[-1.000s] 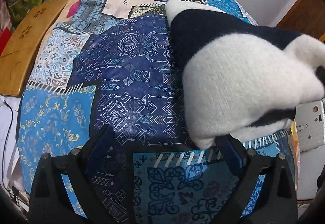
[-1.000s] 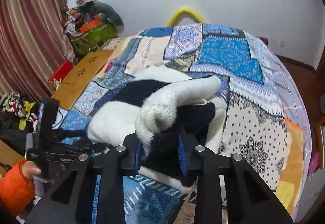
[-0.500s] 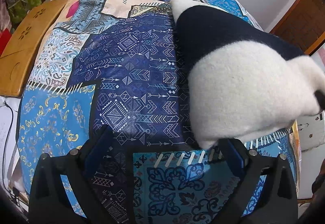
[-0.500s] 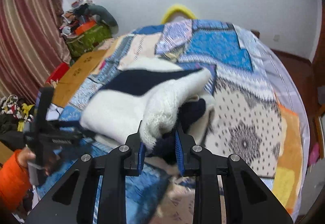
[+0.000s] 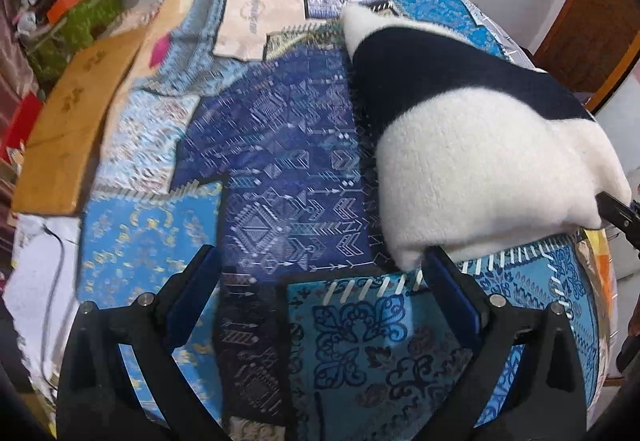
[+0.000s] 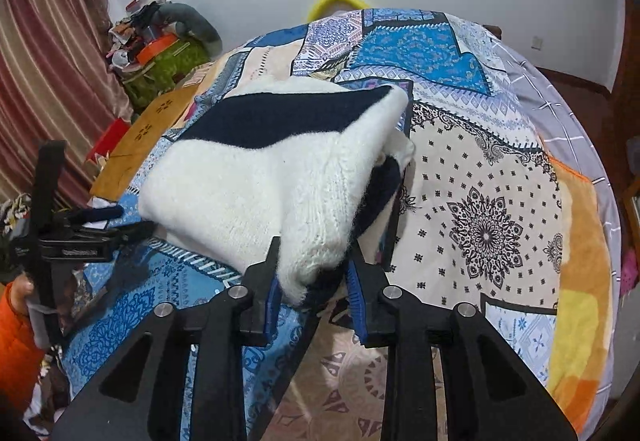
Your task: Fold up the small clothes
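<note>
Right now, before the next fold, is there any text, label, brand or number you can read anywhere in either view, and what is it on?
No text reads clearly in either view.
Left gripper: a pale line of lettering on its black crossbar in the right wrist view, too small and blurred to read.
Wooden board: dark marks on its face, decoration rather than letters as far as I can tell.
Sweater: no label or tag showing.
Patchwork bedspread: patterns only, no words.

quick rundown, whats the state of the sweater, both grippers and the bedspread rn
sweater: folded over, lying on the bed, one end between the right gripper's pads
right gripper: jaws opening, sweater end between them
left gripper: open, holding nothing
bedspread: spread flat on the bed
</note>
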The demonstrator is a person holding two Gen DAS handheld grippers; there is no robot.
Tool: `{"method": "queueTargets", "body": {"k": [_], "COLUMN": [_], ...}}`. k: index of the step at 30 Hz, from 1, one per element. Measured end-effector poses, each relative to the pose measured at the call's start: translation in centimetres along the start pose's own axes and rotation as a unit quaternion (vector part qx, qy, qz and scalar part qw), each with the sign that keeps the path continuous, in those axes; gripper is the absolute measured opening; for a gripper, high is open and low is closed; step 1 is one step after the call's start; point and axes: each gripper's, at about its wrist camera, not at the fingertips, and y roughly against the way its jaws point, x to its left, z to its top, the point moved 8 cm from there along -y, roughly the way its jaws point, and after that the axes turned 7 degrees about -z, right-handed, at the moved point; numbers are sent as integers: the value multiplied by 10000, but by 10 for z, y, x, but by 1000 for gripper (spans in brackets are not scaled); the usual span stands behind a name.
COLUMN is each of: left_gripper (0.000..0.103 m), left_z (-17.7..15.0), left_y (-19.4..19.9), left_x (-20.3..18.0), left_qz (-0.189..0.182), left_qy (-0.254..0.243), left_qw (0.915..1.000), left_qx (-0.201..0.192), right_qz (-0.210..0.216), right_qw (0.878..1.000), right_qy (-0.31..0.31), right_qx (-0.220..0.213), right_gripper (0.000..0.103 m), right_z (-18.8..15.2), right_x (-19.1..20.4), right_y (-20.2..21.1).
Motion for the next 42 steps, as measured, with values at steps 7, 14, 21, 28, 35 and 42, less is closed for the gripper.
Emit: {"method": "queueTargets", "body": {"k": [7, 14, 21, 28, 35, 42], "left_gripper": [102, 102, 102, 102, 102, 102], "left_z": [16, 46, 77, 88, 84, 89], "left_y": [40, 69, 57, 4, -40, -64], "left_x": [1, -8, -23, -30, -33, -39], "left_qz": [14, -45, -291, -944, -1661, -2167], "left_qy": [-35, -223, -324, 136, 776, 1160], "left_qw": [9988, 9948, 9945, 9952, 9821, 9664], "left_qx": [-497, -990, -953, -234, 428, 757], "right_qz": [-151, -252, -199, 140, 652, 1063], "right_qw": [9995, 9981, 9969, 9971, 9877, 9796], "right_qy": [130, 66, -273, -754, -1279, -1513], "right_qx": [-239, -566, -706, -8, 628, 789], "right_gripper": [43, 59, 83, 83, 85, 89], "right_z": [11, 35, 58, 49, 33, 32], "right_x": [-6, -15, -26, -39, -46, -42], "right_y": [23, 43, 35, -14, -52, -74]}}
